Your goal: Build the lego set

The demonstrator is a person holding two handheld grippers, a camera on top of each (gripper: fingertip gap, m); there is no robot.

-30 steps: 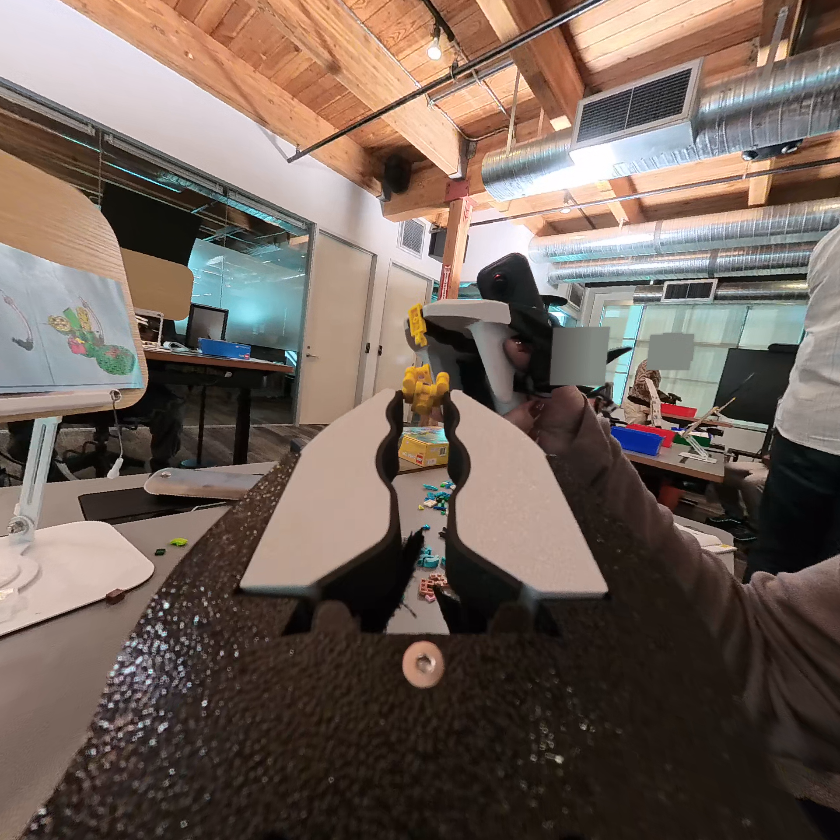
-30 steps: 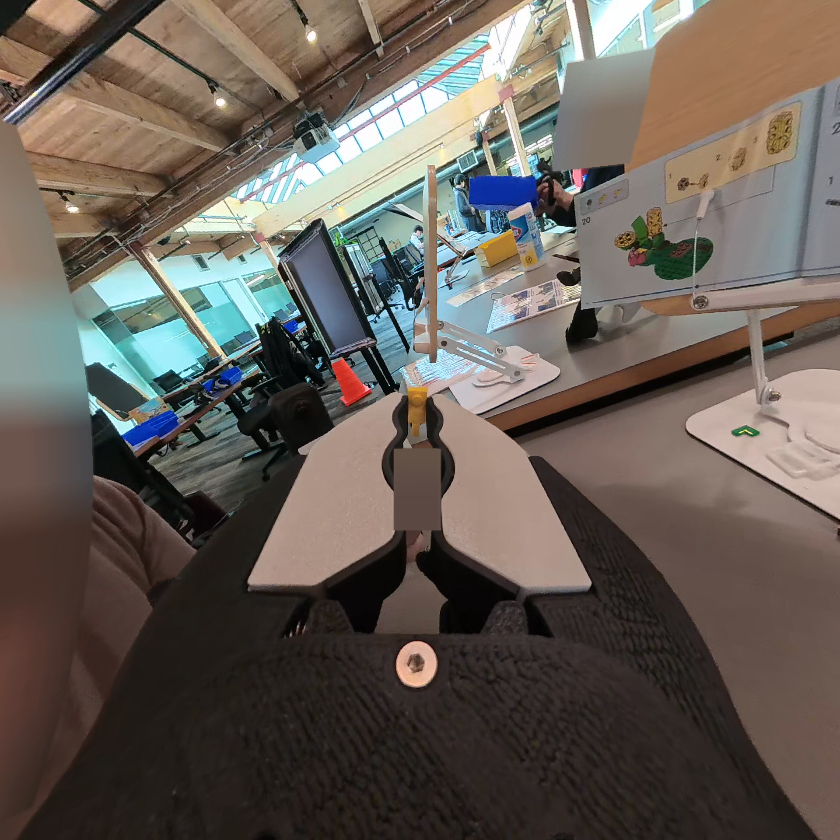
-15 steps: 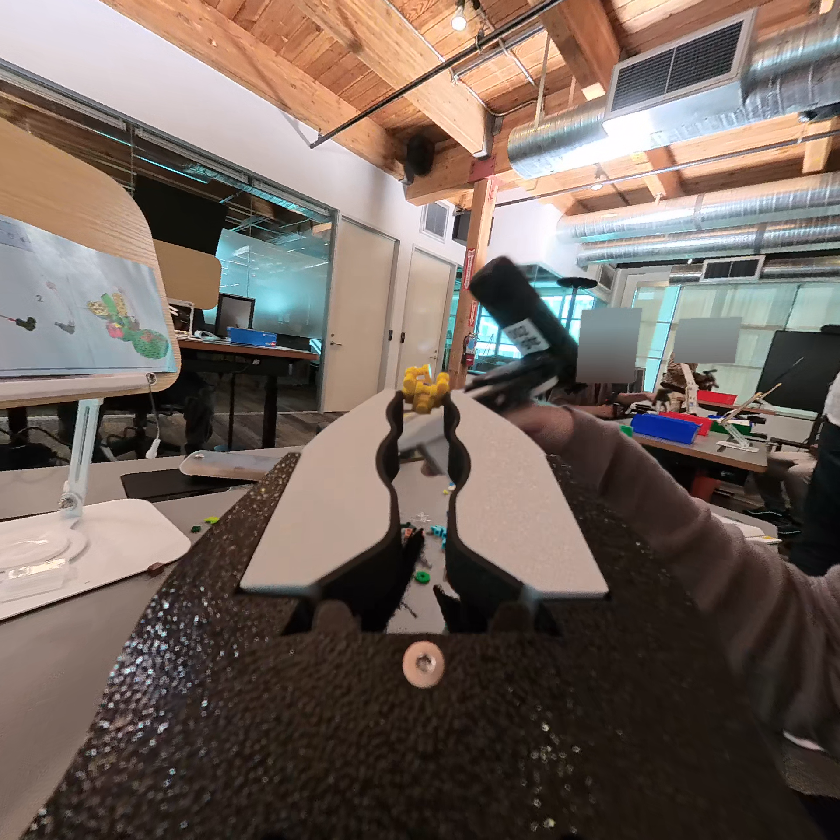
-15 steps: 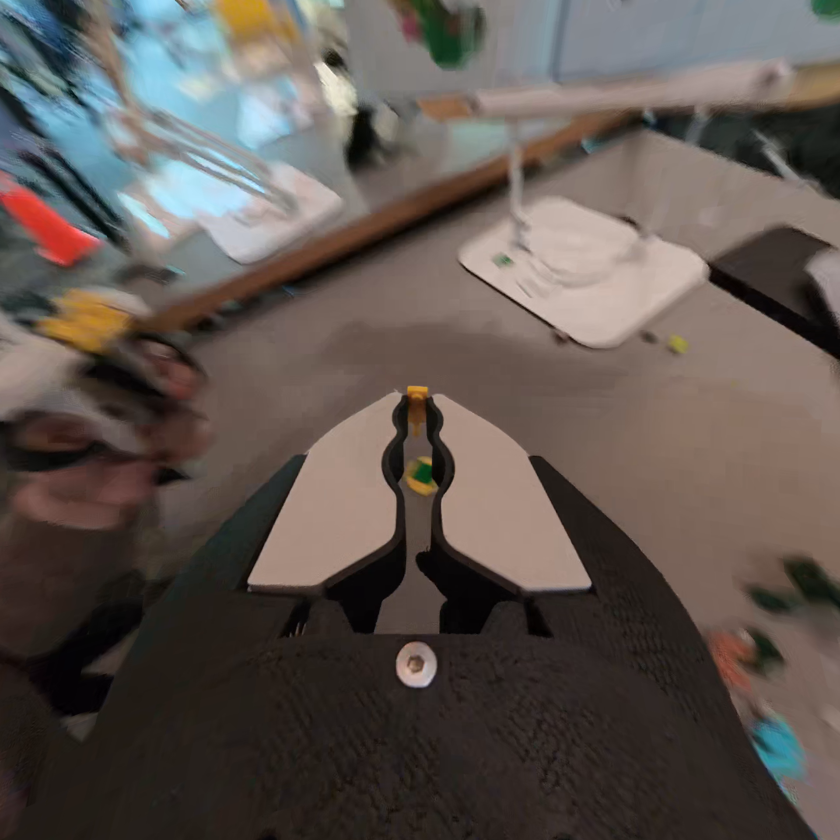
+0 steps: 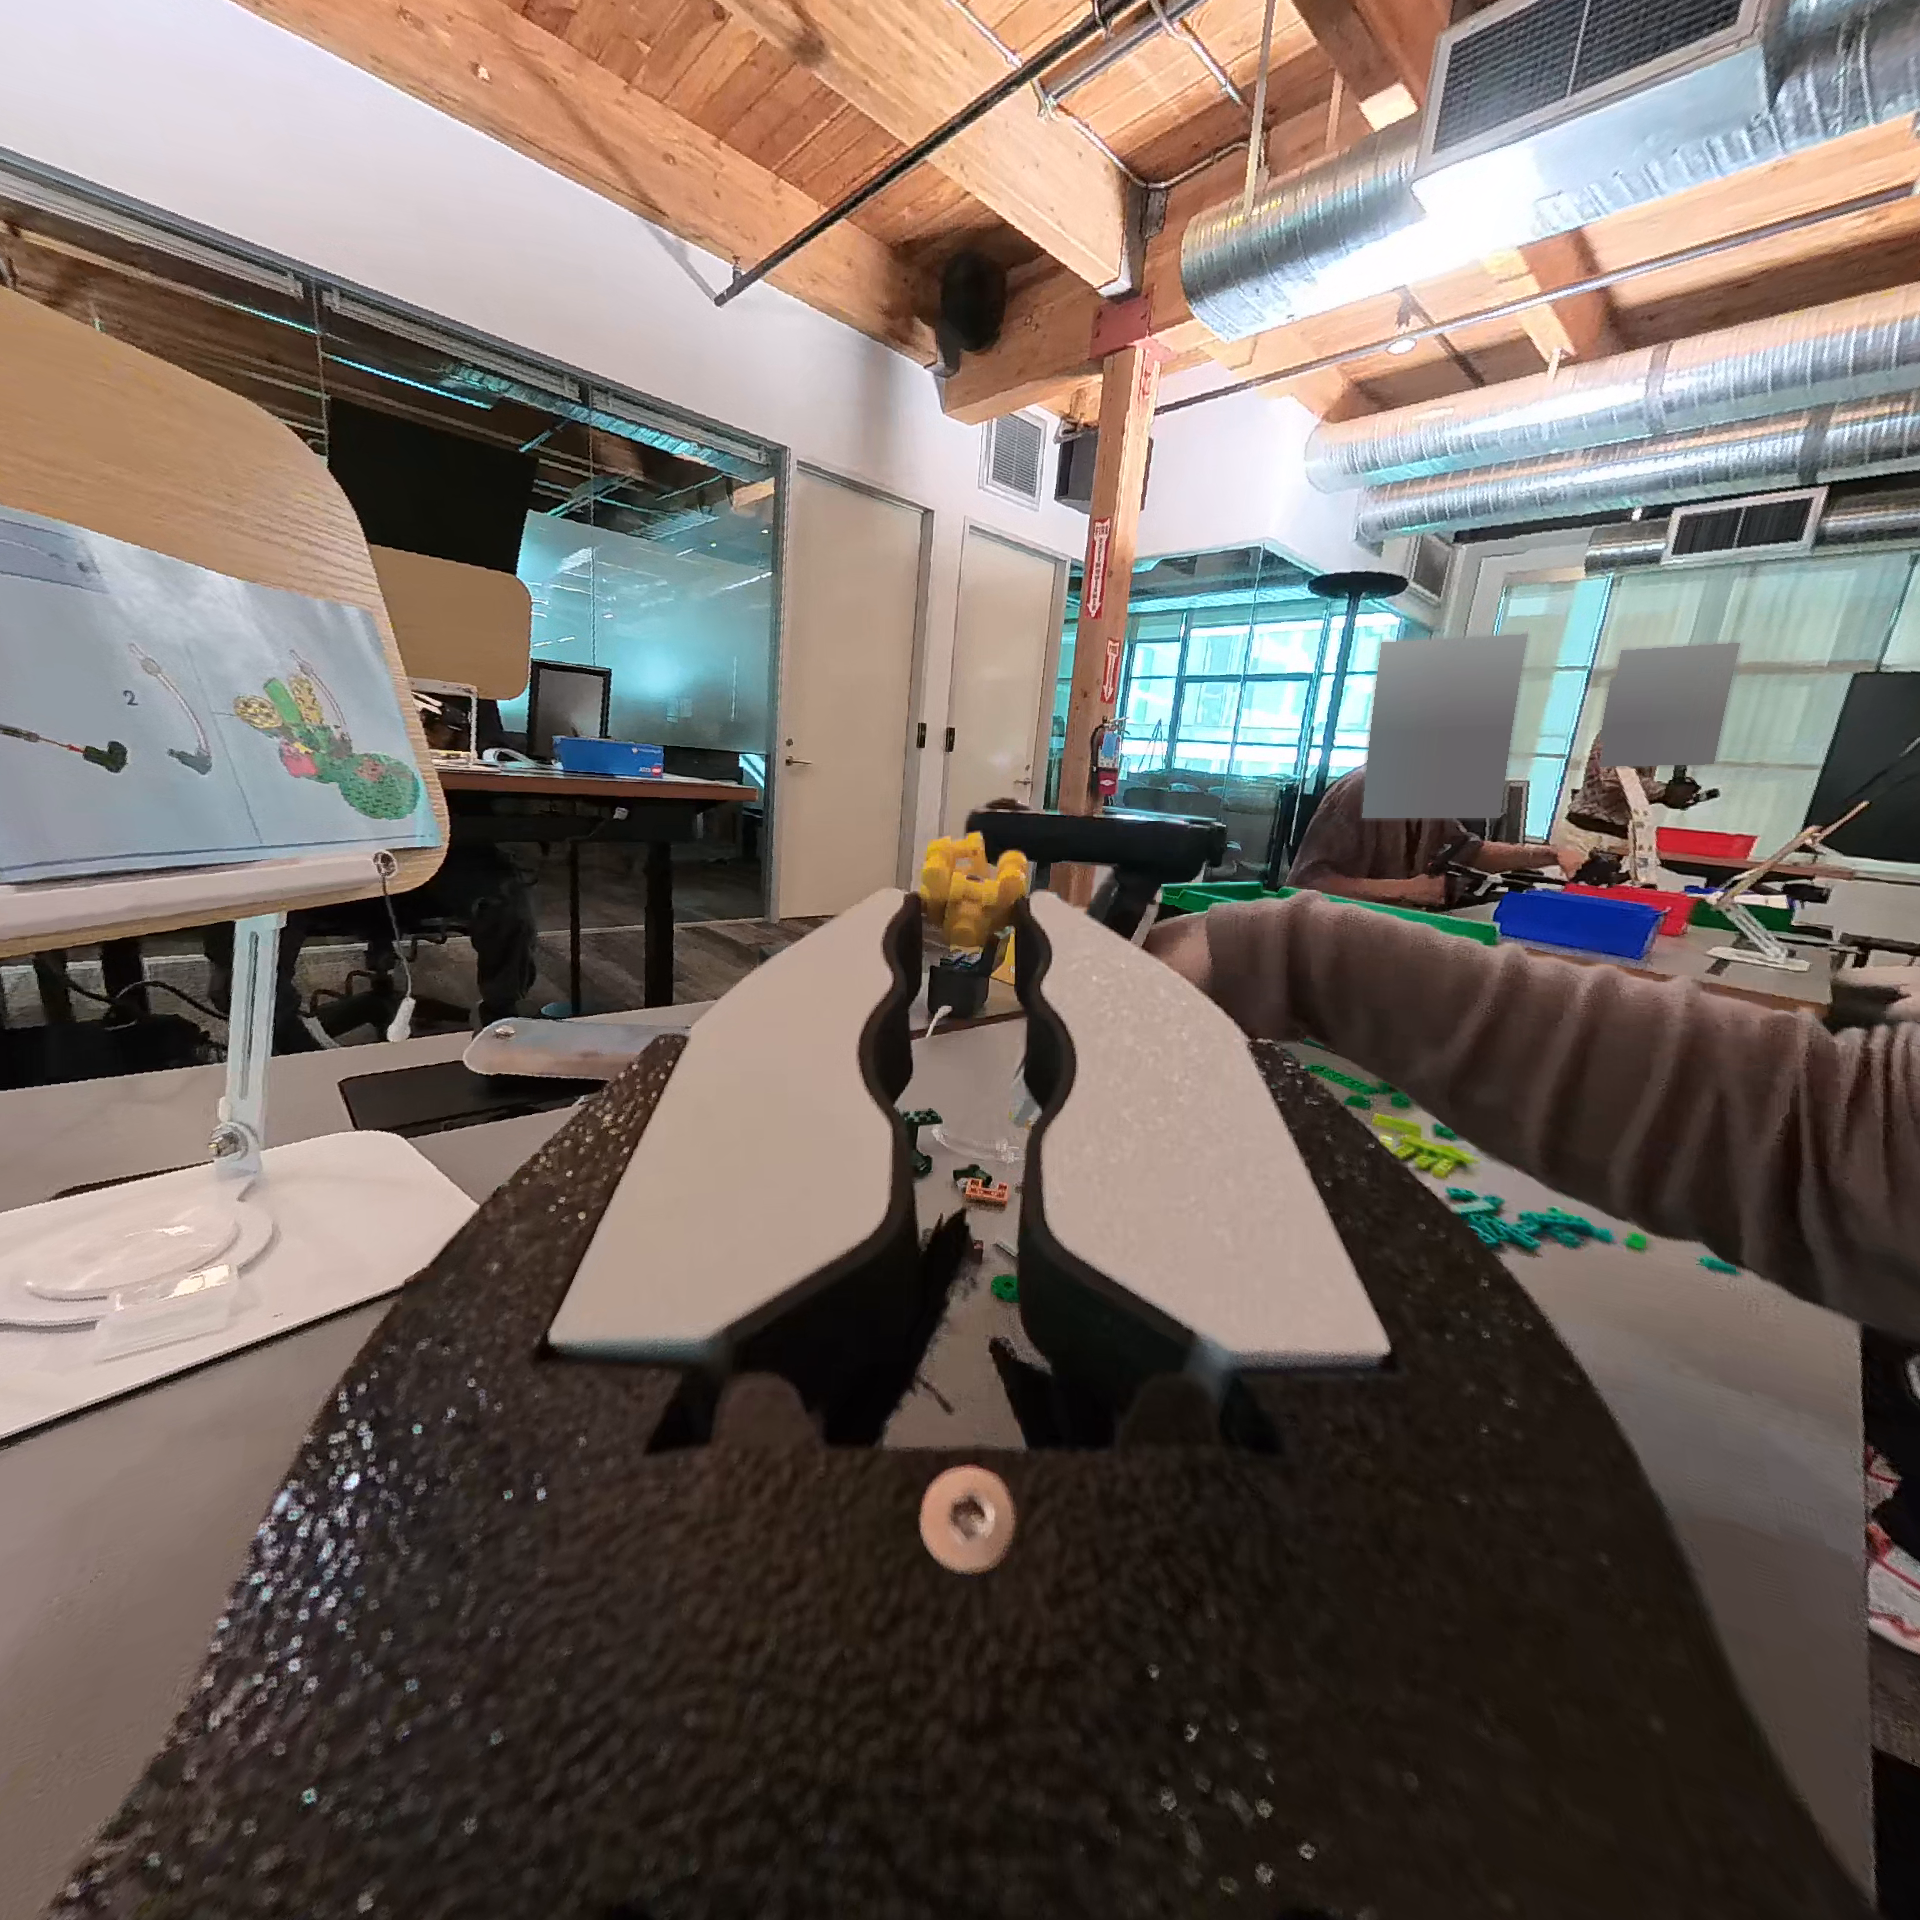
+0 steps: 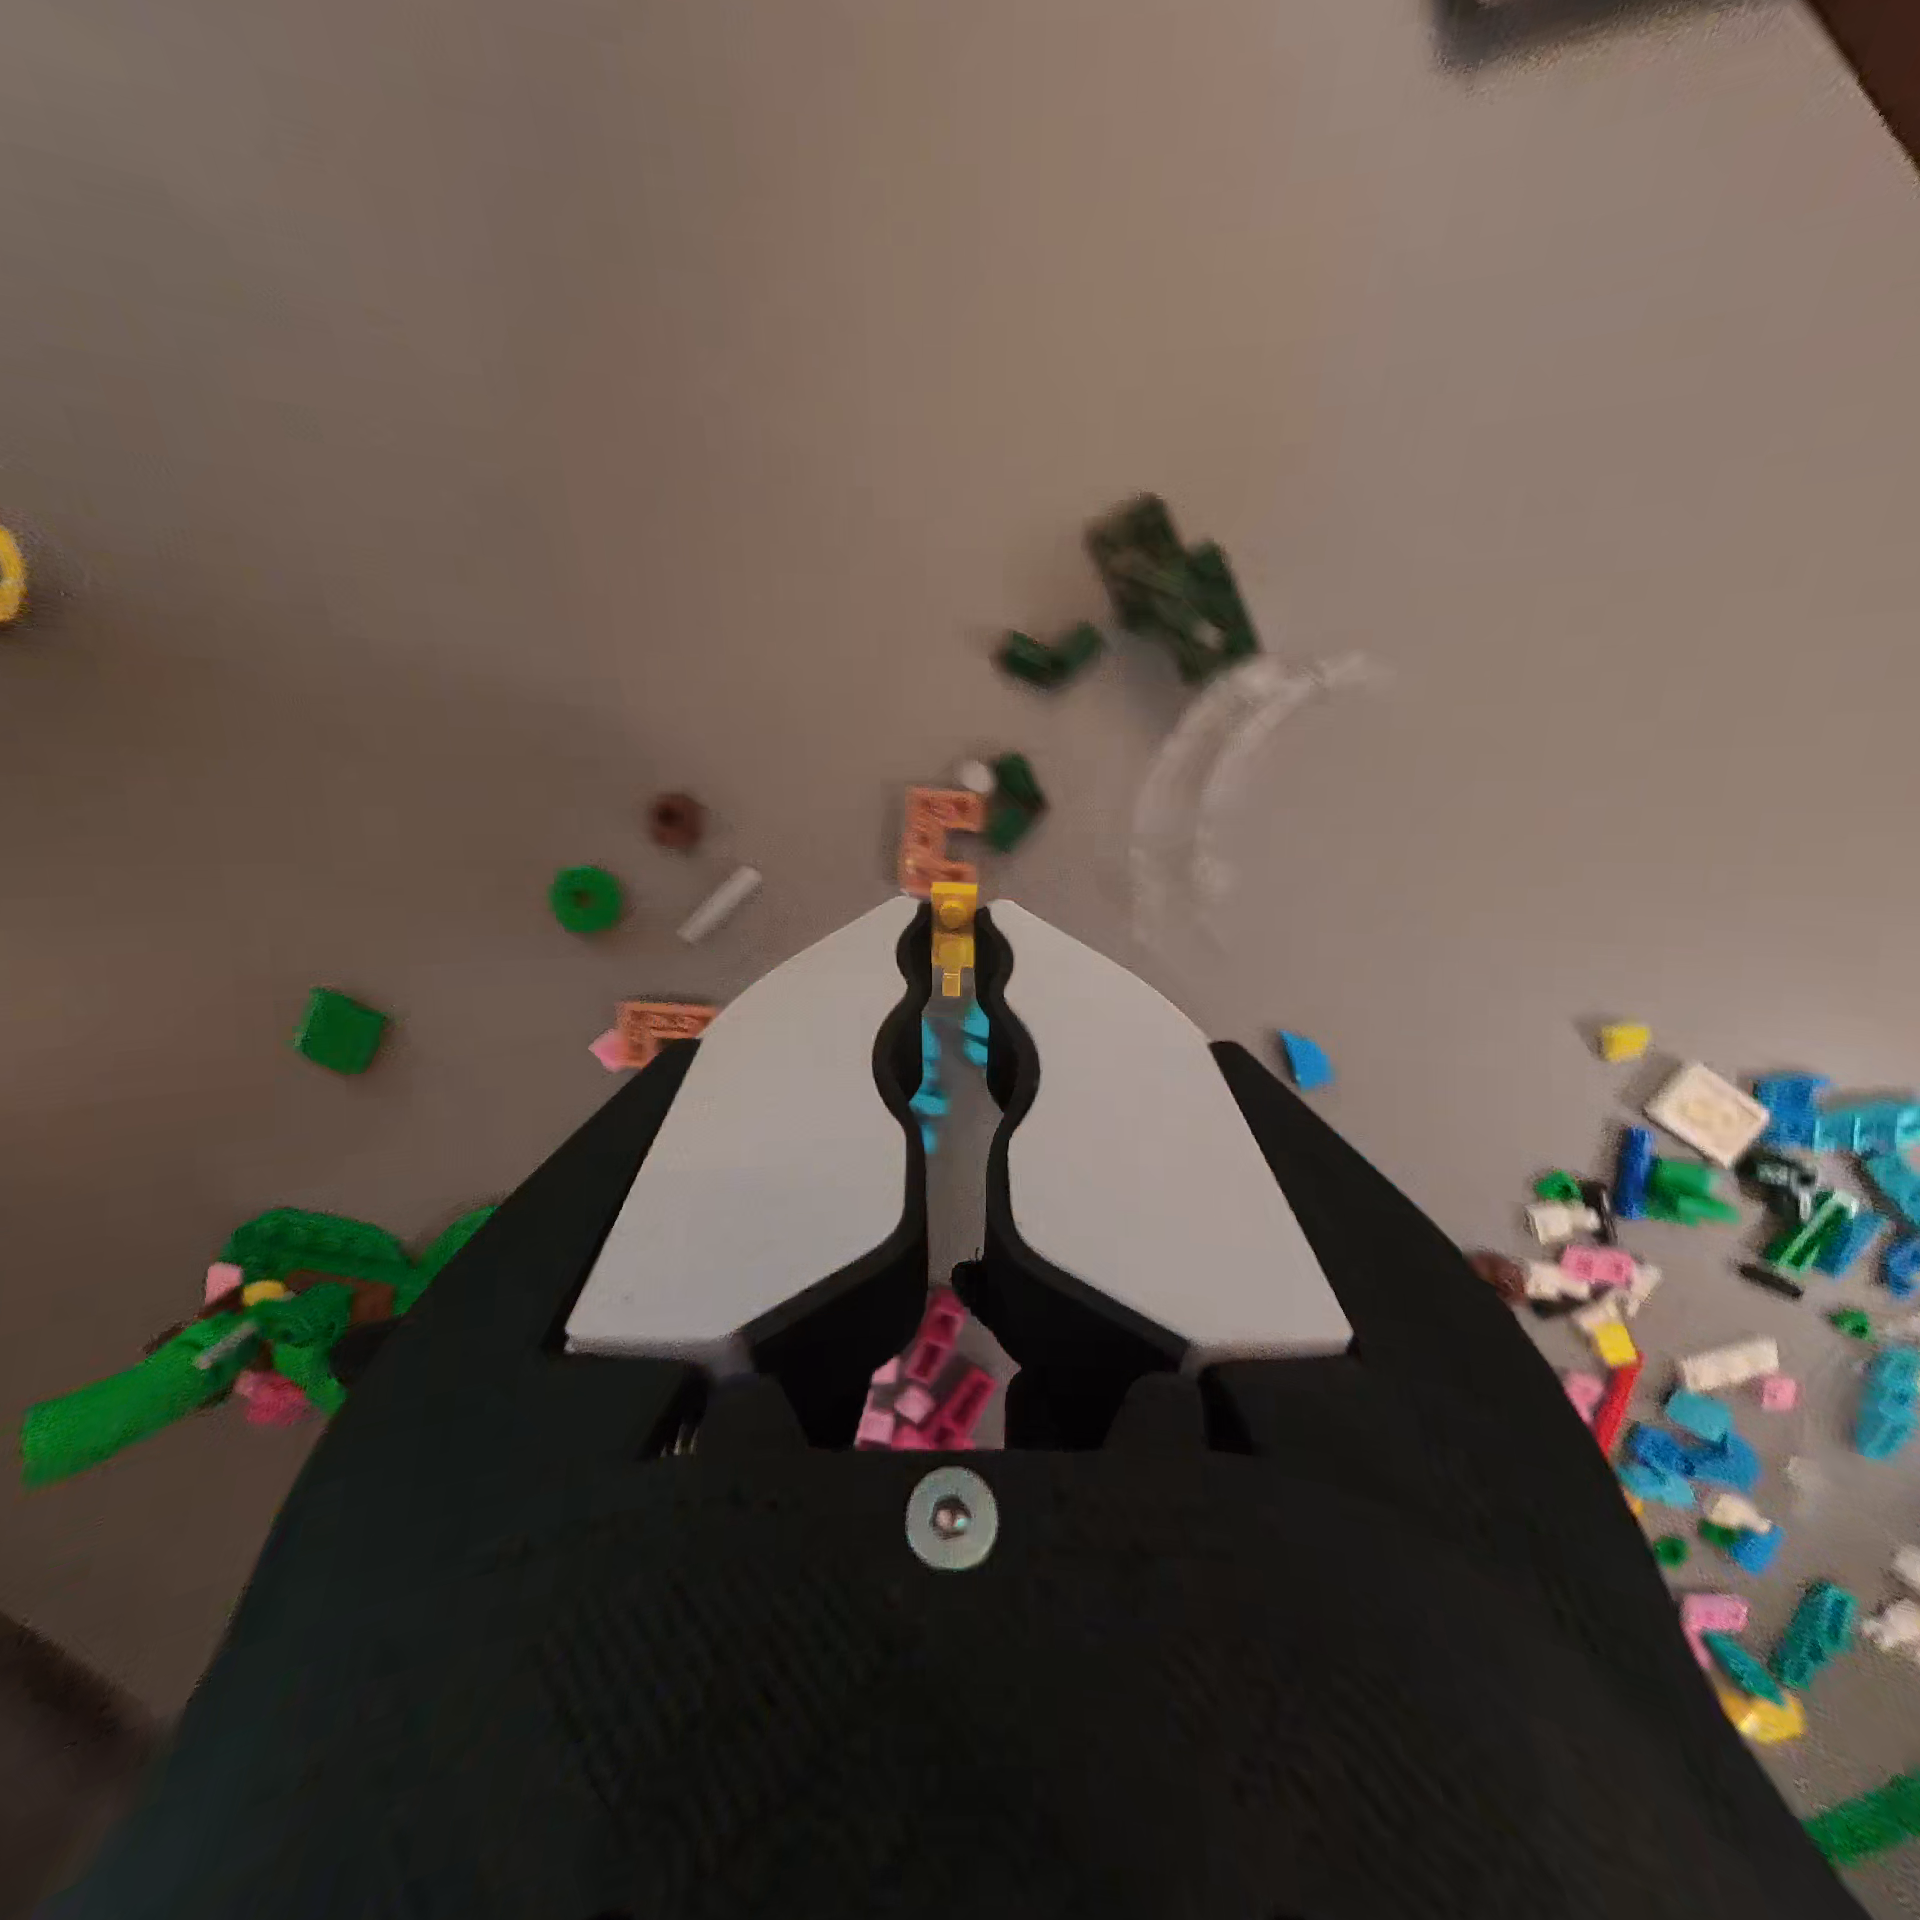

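Left tongs (image 5: 968, 906): clenched on a yellow lego cluster (image 5: 968, 891), a knobbly bunch of small yellow pieces pinched right at the tips and sticking up above them. The tongs are held level above the grey table (image 5: 156, 1538), pointing across the room.

Right tongs (image 6: 951, 914): clenched on a small yellow lego piece (image 6: 953, 933), a narrow part gripped between the very tips, its stud end poking just past them. The tongs point down at the table from above; the view is somewhat blurred.

Beneath and around the right tongs, loose on the table:
- orange bracket piece (image 6: 940, 836), just beyond the tips
- second orange piece (image 6: 665, 1023), beside the left finger
- green ring (image 6: 587, 899) and brown ring (image 6: 677, 818), to the left of the tips
- short white rod (image 6: 722, 902), between the green ring and the tips
- green square piece (image 6: 340, 1029), further left
- dark green pieces (image 6: 1169, 587), well beyond the tips to the right
- clear curved piece (image 6: 1226, 758), right of the tips
- pink pieces (image 6: 935, 1371), seen through the gap between the fingers
- mixed pile of blue, pink, white and green pieces (image 6: 1714, 1299), at the right edge
- partly built green leafy model (image 6: 281, 1320), at the lower left

Also in the left view: an instruction booklet (image 5: 197, 717) propped on a wooden stand (image 5: 166, 488) with a white base (image 5: 343, 1216), to the left of the tongs; a person's sleeved arm (image 5: 1558, 1081) reaching across the table from the right, over scattered green pieces (image 5: 1507, 1226)
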